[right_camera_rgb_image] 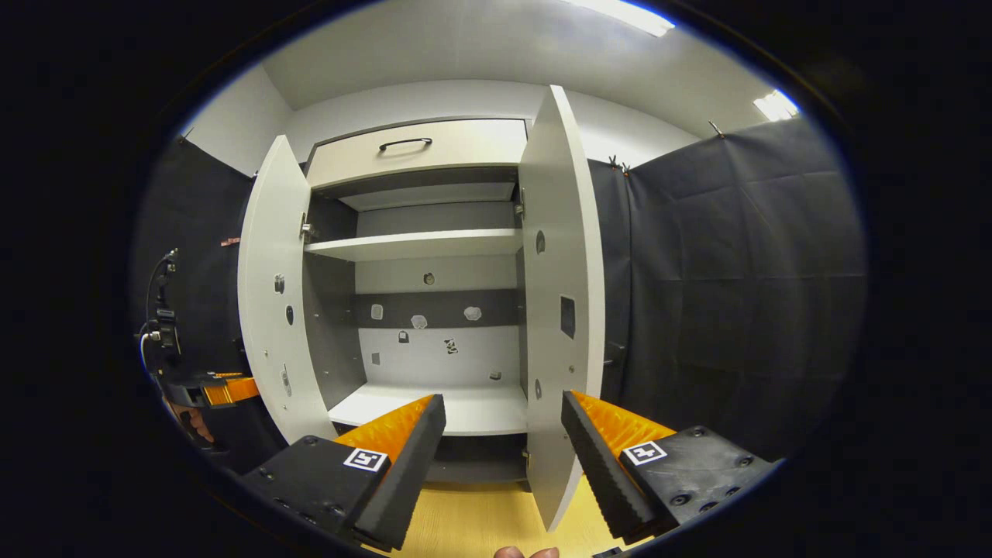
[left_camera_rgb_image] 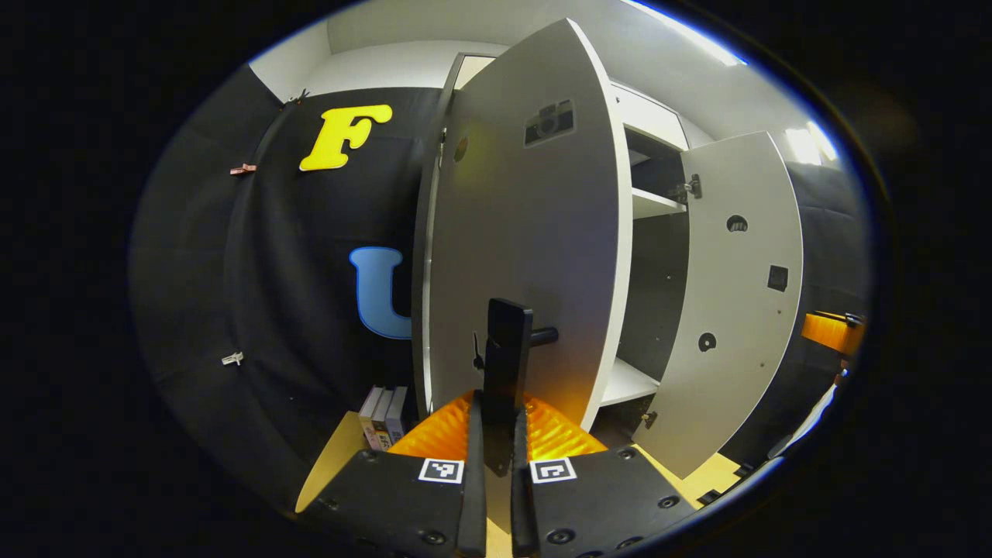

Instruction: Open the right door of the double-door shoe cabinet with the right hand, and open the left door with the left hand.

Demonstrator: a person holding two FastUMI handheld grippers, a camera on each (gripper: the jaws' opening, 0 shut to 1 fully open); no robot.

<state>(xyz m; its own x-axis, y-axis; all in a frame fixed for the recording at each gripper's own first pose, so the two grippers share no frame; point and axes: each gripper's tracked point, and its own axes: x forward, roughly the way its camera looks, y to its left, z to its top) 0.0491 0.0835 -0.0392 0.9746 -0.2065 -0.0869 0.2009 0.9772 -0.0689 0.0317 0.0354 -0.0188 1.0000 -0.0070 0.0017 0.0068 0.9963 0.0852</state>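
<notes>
The white shoe cabinet stands with both doors swung open. In the left gripper view my left gripper (left_camera_rgb_image: pixel 500 434) is shut on the dark upright handle (left_camera_rgb_image: pixel 508 349) of the left door (left_camera_rgb_image: pixel 535 232); the right door (left_camera_rgb_image: pixel 736 310) hangs open beyond it. In the right gripper view my right gripper (right_camera_rgb_image: pixel 504 434) is open and holds nothing, a short way in front of the cabinet. It faces the bare shelves (right_camera_rgb_image: pixel 411 246) between the left door (right_camera_rgb_image: pixel 271 294) and the right door (right_camera_rgb_image: pixel 562 271). The left gripper (right_camera_rgb_image: pixel 221 390) shows small at the left door's outer side, with a hand (right_camera_rgb_image: pixel 190 422) behind it.
A drawer with a dark handle (right_camera_rgb_image: pixel 407 143) tops the cabinet. A few books (left_camera_rgb_image: pixel 384 418) stand on the wooden floor (left_camera_rgb_image: pixel 333 457) by the cabinet's left side. Black cloth walls close in on both sides. A person's fingertips (right_camera_rgb_image: pixel 527 552) show at the bottom edge.
</notes>
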